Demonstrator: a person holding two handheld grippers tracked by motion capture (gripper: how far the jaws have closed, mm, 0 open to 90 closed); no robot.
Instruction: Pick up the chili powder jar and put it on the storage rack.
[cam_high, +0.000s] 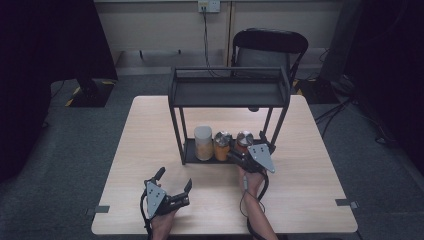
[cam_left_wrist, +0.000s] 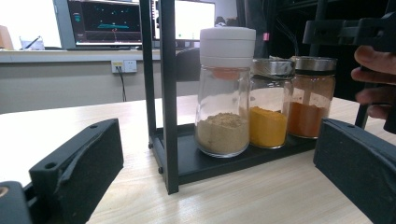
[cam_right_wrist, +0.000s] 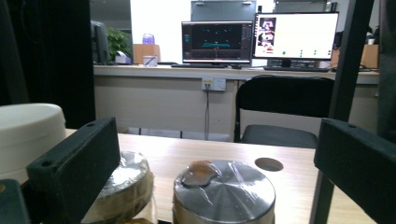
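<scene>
A black two-tier rack (cam_high: 230, 92) stands mid-table. Its lower shelf holds three jars in a row: a white-lidded jar of tan powder (cam_high: 203, 142) (cam_left_wrist: 224, 93), a silver-lidded jar of yellow powder (cam_high: 222, 145) (cam_left_wrist: 268, 112) and a silver-lidded jar of orange powder (cam_high: 244, 140) (cam_left_wrist: 310, 102). My right gripper (cam_high: 243, 152) (cam_right_wrist: 217, 163) is at the rack's front right, open wide. The orange jar's lid (cam_right_wrist: 224, 191) lies low between its jaws, untouched. My left gripper (cam_high: 173, 180) (cam_left_wrist: 219, 186) rests near the table's front edge, open and empty, facing the jars.
The light wooden table (cam_high: 150, 130) has free surface on both sides of the rack. A black chair (cam_high: 270, 47) stands behind the table's far edge. The rack's upright posts (cam_left_wrist: 168, 93) frame the jars. Tape marks (cam_high: 102, 209) sit at the front corners.
</scene>
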